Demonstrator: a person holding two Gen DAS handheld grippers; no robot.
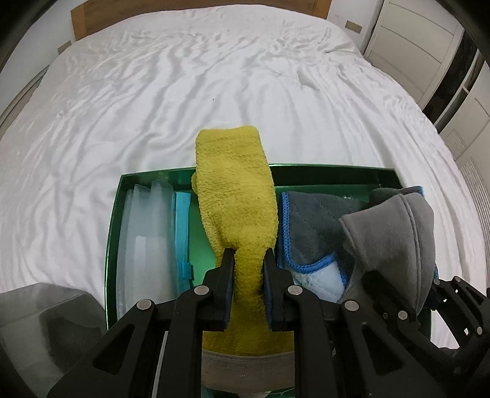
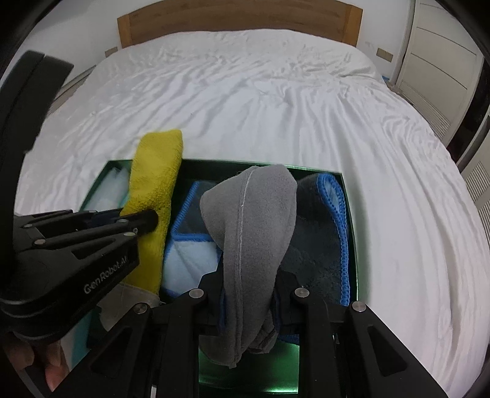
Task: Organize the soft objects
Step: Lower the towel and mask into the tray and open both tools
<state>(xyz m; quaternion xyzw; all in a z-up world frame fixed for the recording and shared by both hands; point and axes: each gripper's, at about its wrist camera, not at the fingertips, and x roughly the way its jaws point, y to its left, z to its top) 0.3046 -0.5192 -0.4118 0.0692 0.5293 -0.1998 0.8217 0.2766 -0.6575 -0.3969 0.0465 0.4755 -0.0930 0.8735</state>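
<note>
My left gripper (image 1: pixel 247 256) is shut on a rolled yellow towel (image 1: pixel 235 189), held lengthwise over the middle of a green box (image 1: pixel 147 177) on the bed. To its right my right gripper (image 2: pixel 249 287) is shut on a grey fleece cloth (image 2: pixel 254 214), which hangs over the box's right half. Under the grey fleece cloth (image 1: pixel 395 232) lies a dark grey cloth with blue trim (image 2: pixel 318 245), folded back on a pale blue side. The yellow towel (image 2: pixel 153 196) and the left gripper's finger (image 2: pixel 144 219) show at the left of the right wrist view.
Clear plastic packets (image 1: pixel 147 238) and a light blue item (image 1: pixel 183 232) fill the box's left part. The white, wrinkled bed sheet (image 1: pixel 183 91) spreads beyond the box up to a wooden headboard (image 2: pixel 239 21). White cupboard doors (image 2: pixel 438 61) stand at the right. A hand (image 2: pixel 18 355) holds the left gripper.
</note>
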